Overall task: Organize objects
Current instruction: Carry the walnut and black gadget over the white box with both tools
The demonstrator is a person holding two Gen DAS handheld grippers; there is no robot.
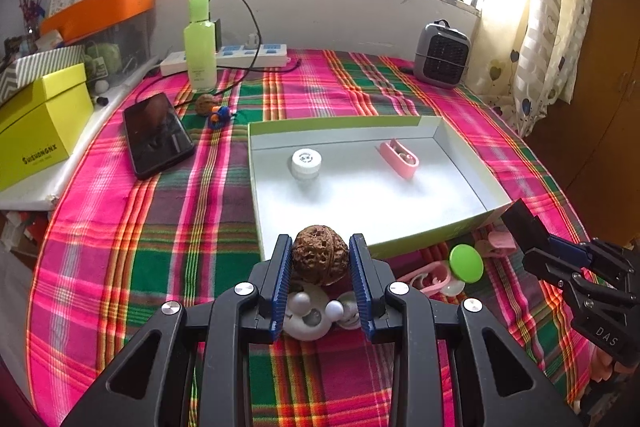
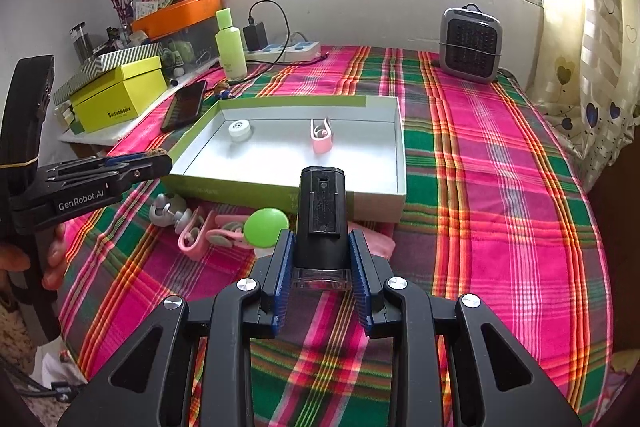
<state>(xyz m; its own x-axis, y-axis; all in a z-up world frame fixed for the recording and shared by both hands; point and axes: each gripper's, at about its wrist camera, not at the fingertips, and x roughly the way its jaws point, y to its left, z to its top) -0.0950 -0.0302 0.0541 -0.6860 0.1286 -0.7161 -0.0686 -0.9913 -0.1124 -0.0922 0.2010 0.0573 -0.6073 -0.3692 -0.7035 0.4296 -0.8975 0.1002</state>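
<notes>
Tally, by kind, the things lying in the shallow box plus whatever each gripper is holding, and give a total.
White-capped jar, in the box: 1
Pink clip, in the box: 1
Walnut, in the left gripper: 1
Black device, in the right gripper: 1
Total: 4

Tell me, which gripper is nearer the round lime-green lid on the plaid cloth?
Probably right. The right gripper, holding a black rectangular device, is just beside the lid. The left gripper, clamping a brown walnut, sits farther left.
</notes>
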